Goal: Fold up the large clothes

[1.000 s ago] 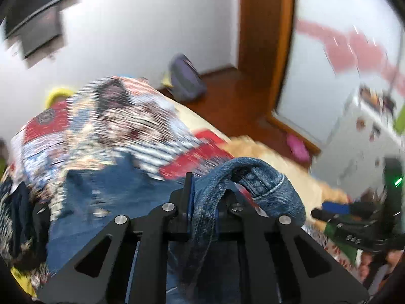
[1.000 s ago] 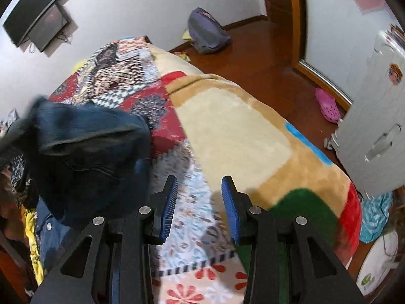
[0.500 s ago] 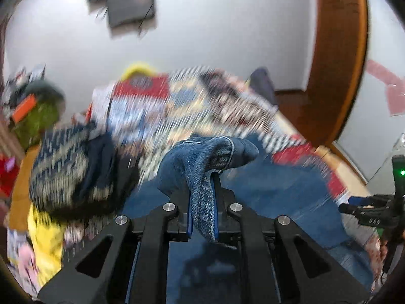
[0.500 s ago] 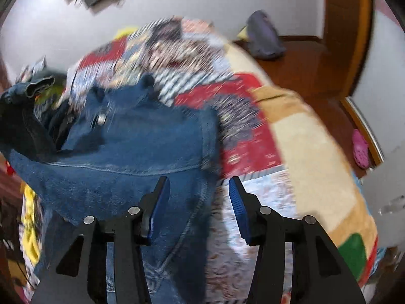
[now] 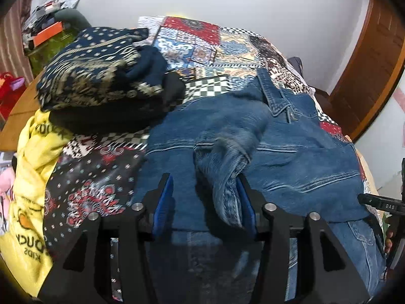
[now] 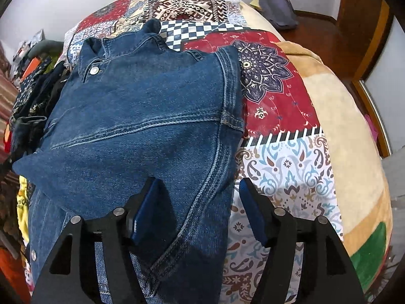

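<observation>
A blue denim jacket lies on the patchwork bedspread, collar toward the far wall. My left gripper is open; a loose denim sleeve cuff lies between its jaws, against the right pad. In the right wrist view the jacket lies back up, with one side folded over. My right gripper is open just above the jacket's right edge, holding nothing.
A heap of dark patterned clothes and a yellow garment lie at the bed's left side. A grey backpack sits on the wooden floor past the bed. A wooden door frame stands at right.
My left gripper carried the sleeve across the jacket, lowered it and opened. My right gripper moved left over the jacket's edge and stayed open.
</observation>
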Motion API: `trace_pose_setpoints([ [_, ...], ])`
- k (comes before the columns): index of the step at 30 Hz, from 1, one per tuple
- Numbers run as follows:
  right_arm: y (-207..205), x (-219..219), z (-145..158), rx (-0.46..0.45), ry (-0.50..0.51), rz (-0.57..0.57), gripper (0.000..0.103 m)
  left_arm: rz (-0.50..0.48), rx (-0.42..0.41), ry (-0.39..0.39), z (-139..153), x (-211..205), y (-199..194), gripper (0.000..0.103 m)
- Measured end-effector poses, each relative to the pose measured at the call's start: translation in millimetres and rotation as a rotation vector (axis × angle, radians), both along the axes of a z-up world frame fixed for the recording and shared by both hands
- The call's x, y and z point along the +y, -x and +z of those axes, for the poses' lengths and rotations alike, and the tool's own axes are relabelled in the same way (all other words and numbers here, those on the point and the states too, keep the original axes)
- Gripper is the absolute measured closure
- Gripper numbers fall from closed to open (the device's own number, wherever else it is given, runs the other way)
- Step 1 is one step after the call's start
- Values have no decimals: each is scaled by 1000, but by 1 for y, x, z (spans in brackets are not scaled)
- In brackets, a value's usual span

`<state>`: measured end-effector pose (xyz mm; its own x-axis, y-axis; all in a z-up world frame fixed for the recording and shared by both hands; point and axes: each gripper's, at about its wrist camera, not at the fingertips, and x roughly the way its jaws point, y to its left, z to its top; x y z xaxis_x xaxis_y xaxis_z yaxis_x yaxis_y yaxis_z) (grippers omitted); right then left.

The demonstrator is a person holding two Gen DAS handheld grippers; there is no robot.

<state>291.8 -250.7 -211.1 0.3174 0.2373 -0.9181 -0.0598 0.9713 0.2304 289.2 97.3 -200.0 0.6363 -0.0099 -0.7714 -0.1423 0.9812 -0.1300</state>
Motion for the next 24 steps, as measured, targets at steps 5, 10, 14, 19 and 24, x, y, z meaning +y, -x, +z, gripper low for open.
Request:
trace_pose_setpoints([
  [5, 1, 5, 2, -7, 27, -6, 41, 44, 52, -99, -16, 14, 13, 45],
  [10, 4, 4, 2, -3, 29, -14, 41, 52, 136, -80, -46, 28, 26, 35],
  [14, 6, 3, 3, 6, 35, -17, 41, 58, 133, -67, -35, 35, 33, 31],
  [19, 5, 5, 13, -6, 64, 9, 41, 64, 102, -78, -7, 47, 38, 32],
  [24, -3, 2, 29, -72, 70, 5, 41, 50, 43, -84, 13, 60, 27, 31],
])
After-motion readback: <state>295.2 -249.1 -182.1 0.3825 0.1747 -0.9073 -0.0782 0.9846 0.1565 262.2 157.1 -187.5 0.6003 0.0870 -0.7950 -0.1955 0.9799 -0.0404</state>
